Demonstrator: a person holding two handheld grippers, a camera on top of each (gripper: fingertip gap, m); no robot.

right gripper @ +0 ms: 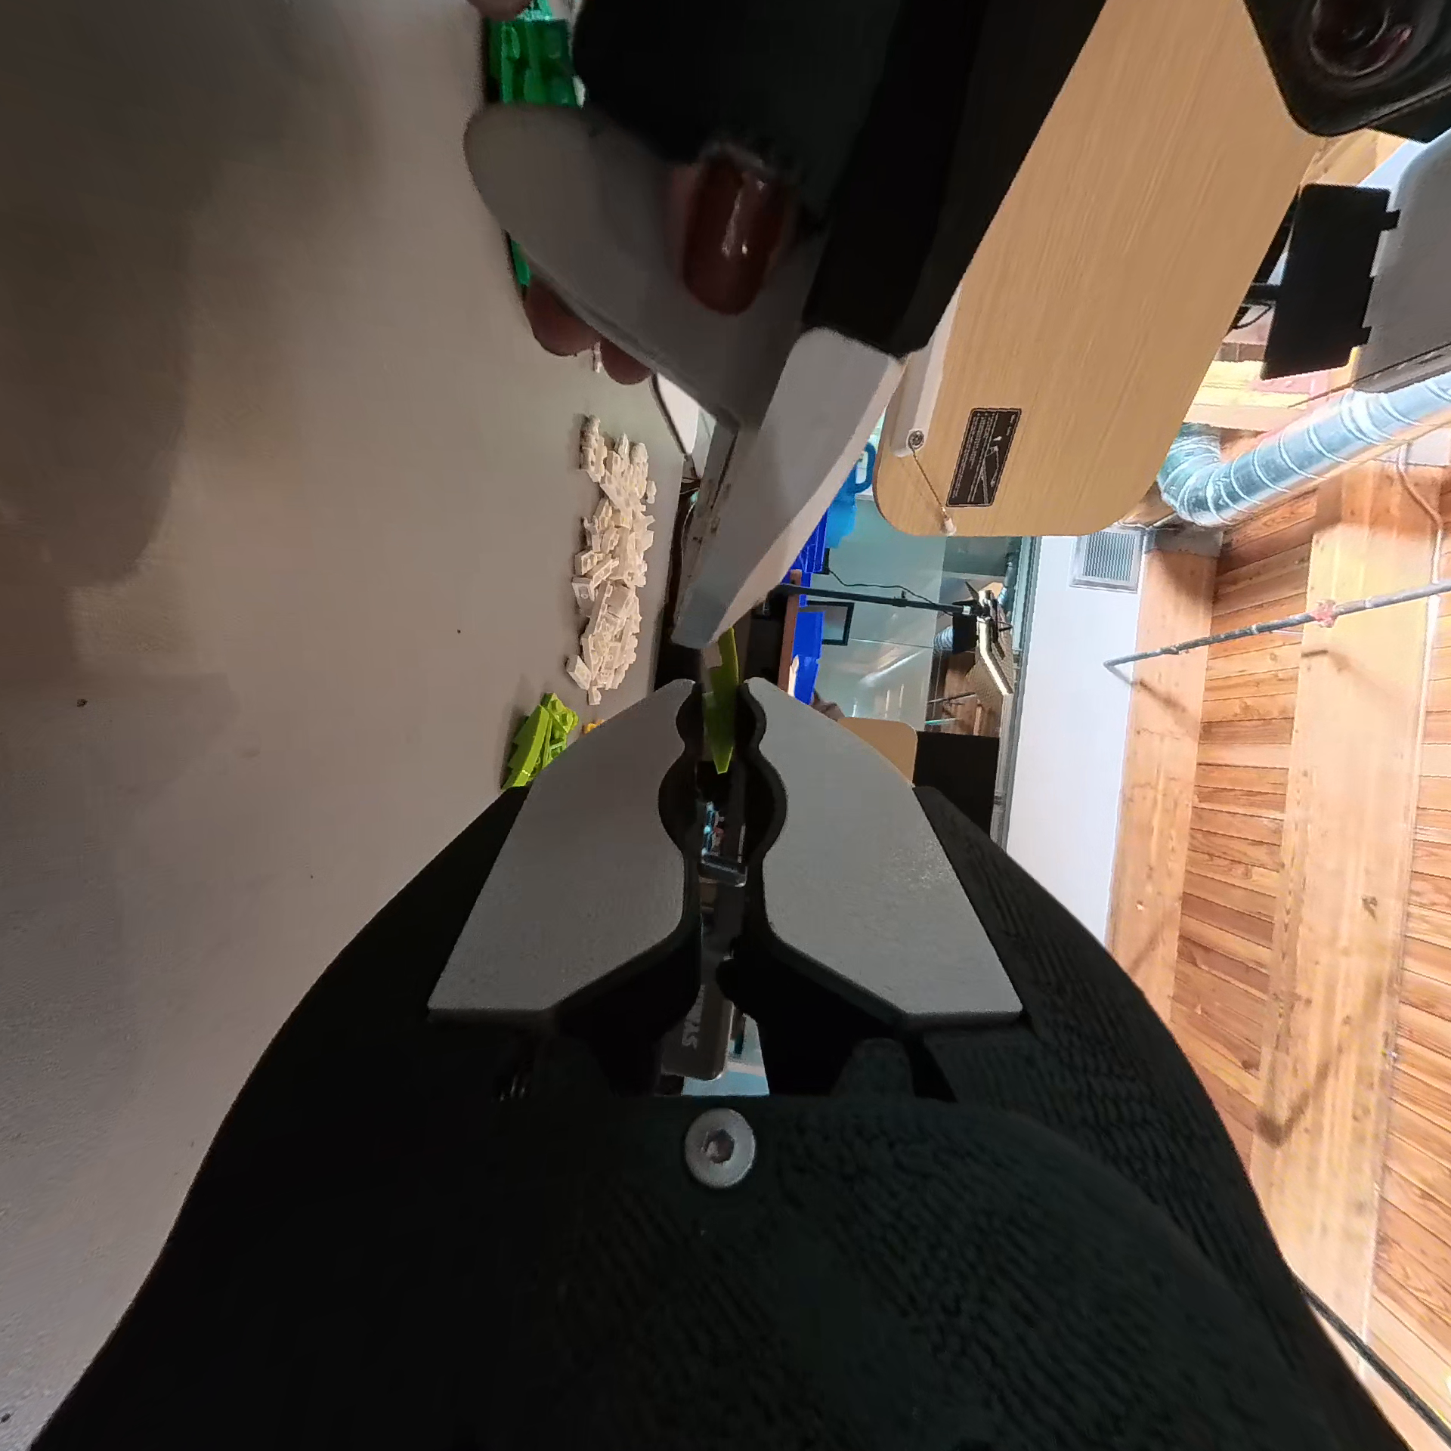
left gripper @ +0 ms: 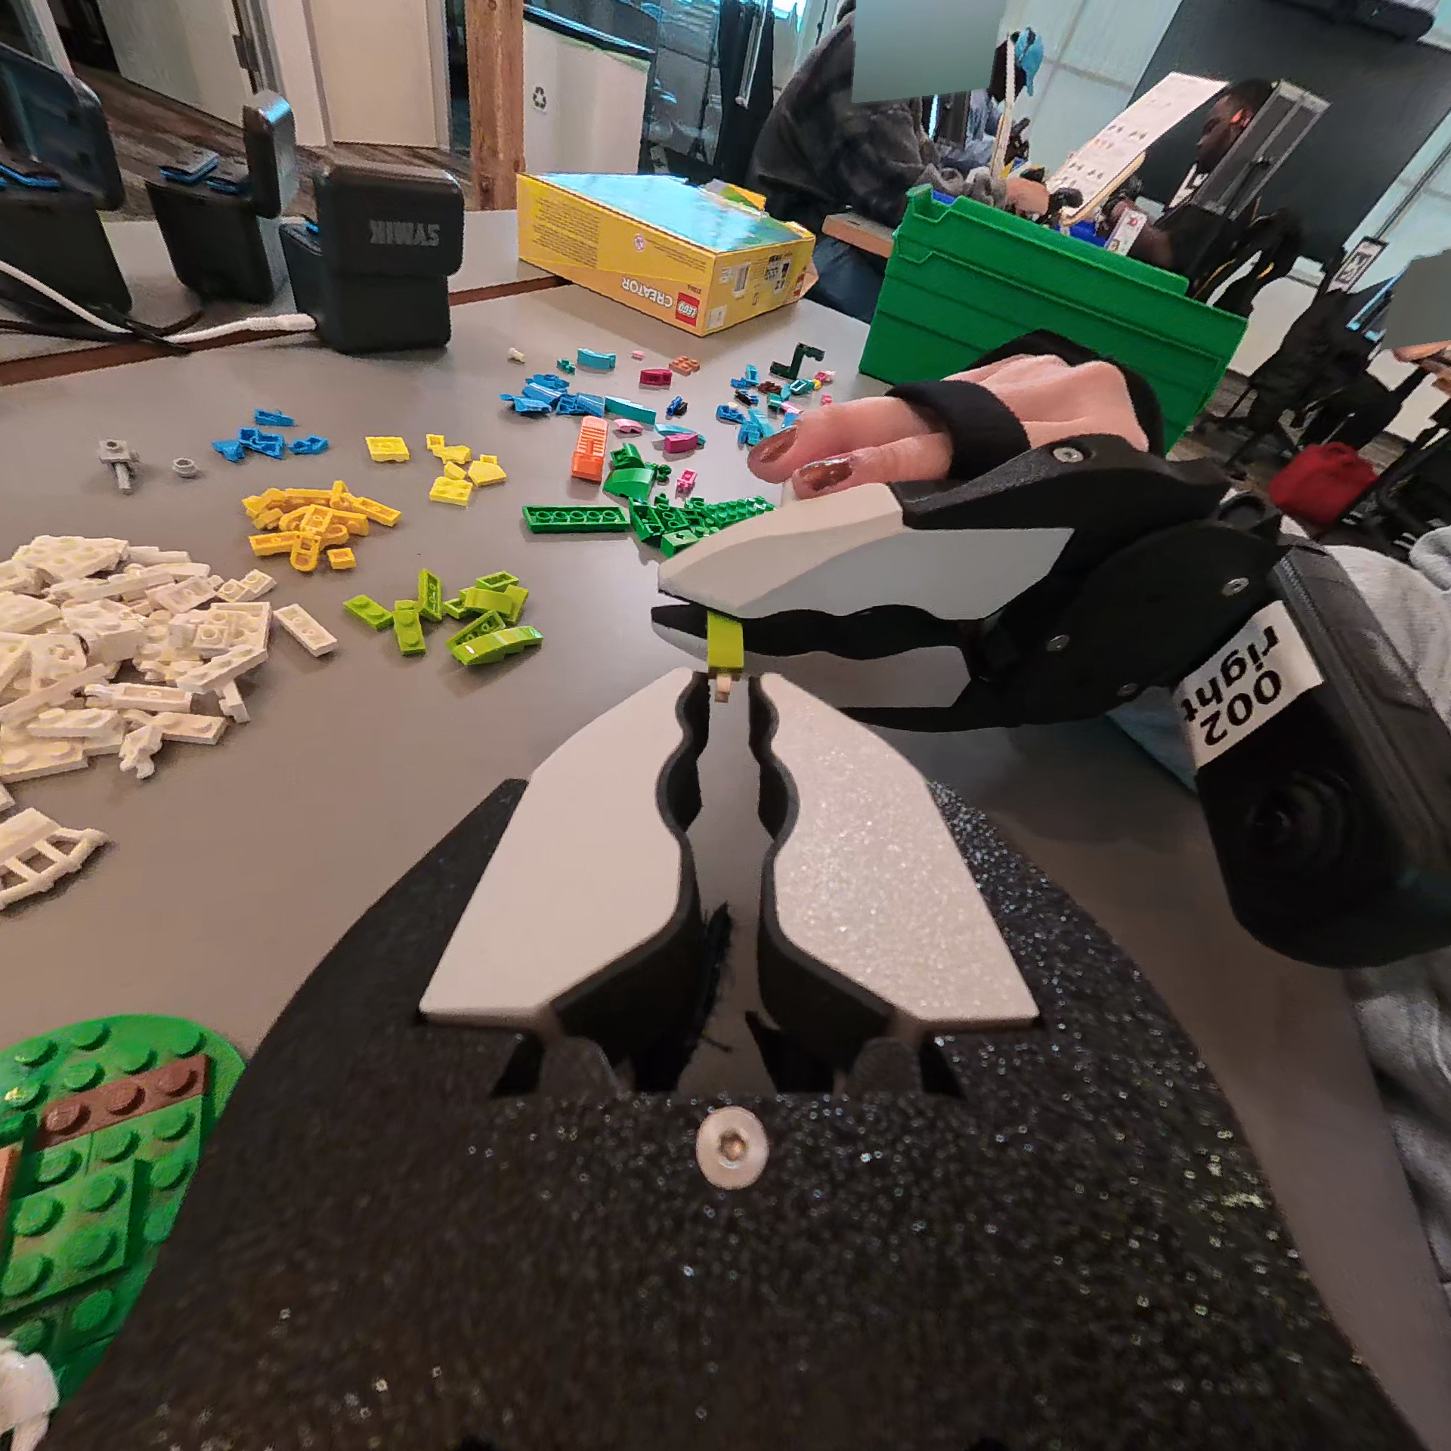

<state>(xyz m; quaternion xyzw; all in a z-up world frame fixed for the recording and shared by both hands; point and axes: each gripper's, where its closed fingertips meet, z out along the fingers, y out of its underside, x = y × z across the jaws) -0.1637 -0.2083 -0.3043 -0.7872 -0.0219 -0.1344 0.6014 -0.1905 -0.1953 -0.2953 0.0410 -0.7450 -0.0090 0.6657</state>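
Note:
In the left wrist view my right gripper [left gripper: 663, 603] comes in from the right, held by a hand, and is shut on a lime green curved piece [left gripper: 724, 640] that hangs down from its fingers. A small tan piece [left gripper: 721, 689] sits at the lime piece's lower end, between the fingertips of my left gripper [left gripper: 724, 685]. The left fingers stand a little apart and do not press on it. In the right wrist view my right gripper [right gripper: 718, 691] pinches the lime piece [right gripper: 722, 730]. One finger of the left gripper [right gripper: 746, 510] reaches down to its tip.
On the grey table [left gripper: 392, 785] lie sorted piles of bricks: white [left gripper: 102, 628], yellow [left gripper: 314, 522], lime [left gripper: 463, 612], green [left gripper: 675, 518], blue [left gripper: 267, 444]. A yellow box [left gripper: 659, 251], a green bin [left gripper: 1021, 314] and black cases [left gripper: 385, 259] stand behind. A green studded build [left gripper: 86, 1162] lies near left. Only a small space, under 4 cm, lies between the two pairs of fingers.

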